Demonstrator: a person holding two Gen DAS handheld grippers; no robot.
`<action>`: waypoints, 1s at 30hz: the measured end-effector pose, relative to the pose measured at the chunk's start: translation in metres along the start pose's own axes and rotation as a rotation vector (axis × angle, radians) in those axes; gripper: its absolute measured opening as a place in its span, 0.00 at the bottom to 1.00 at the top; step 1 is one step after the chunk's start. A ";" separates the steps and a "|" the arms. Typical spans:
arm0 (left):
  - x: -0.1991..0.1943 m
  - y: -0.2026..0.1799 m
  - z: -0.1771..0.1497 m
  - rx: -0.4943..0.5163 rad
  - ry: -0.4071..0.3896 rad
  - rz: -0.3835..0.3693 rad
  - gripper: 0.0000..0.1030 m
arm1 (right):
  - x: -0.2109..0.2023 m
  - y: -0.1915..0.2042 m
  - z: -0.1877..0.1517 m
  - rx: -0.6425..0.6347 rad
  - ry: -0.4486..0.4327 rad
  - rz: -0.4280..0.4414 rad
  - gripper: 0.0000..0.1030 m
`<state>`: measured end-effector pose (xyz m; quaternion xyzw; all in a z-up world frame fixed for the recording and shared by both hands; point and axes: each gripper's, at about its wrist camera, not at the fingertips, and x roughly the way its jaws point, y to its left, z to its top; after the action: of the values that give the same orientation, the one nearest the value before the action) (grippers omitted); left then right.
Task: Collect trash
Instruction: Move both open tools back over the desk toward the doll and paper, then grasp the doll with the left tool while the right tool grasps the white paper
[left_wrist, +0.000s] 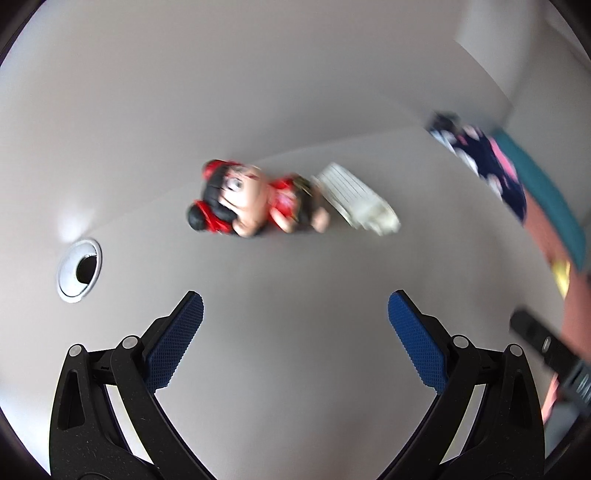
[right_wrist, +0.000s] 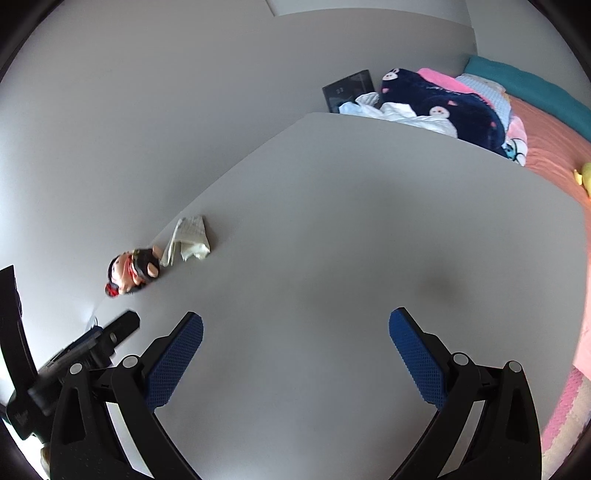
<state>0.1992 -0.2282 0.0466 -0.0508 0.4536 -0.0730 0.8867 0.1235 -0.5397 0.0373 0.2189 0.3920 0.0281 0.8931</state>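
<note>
**Both Tools Spread Above the Worktop, Crumpled Paper at the Far Edge**

While both tools hover over the grey worktop (right_wrist: 332, 229), neither one grips anything. The left tool (left_wrist: 295, 314) has its blue-padded fingers (left_wrist: 177, 343) spread wide apart, with bare worktop between them. The right tool (right_wrist: 295, 332) stands likewise, its fingers well apart and nothing between the pads.

The task item, a crumpled piece of lined white paper (left_wrist: 356, 199), lies on the worktop near the far edge, by the wall. In the left wrist view it sits far of the left tool and slightly to the right, and the picture is blurred there. In the right wrist view the same paper (right_wrist: 190, 238) lies far and to the left of the right tool.

A small doll (left_wrist: 251, 201) with black hair and red dress lies on its side just beside the paper, on its left; whether the two touch cannot be told. A round chrome cable grommet (left_wrist: 79, 269) is set in the worktop to the left of the left tool.

Beyond the worktop's right edge is a bed with a salmon-pink cover (right_wrist: 550, 147), carrying a dark blue patterned blanket (right_wrist: 443, 107), white cloth (right_wrist: 402, 114) and a teal bolster (right_wrist: 532, 88). A dark flat panel (right_wrist: 349, 90) stands against the wall behind the cloth.
</note>
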 end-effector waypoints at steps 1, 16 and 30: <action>0.004 0.006 0.006 -0.048 0.002 -0.002 0.94 | 0.006 0.003 0.005 -0.002 0.009 0.005 0.97; 0.048 0.053 0.049 -0.440 0.070 -0.036 0.94 | 0.079 0.076 0.047 -0.193 0.059 0.064 0.97; 0.051 0.053 0.060 -0.392 0.056 -0.005 0.63 | 0.123 0.122 0.044 -0.386 0.074 -0.020 0.45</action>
<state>0.2818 -0.1836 0.0327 -0.2217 0.4833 0.0132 0.8468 0.2546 -0.4181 0.0296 0.0386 0.4139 0.1020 0.9038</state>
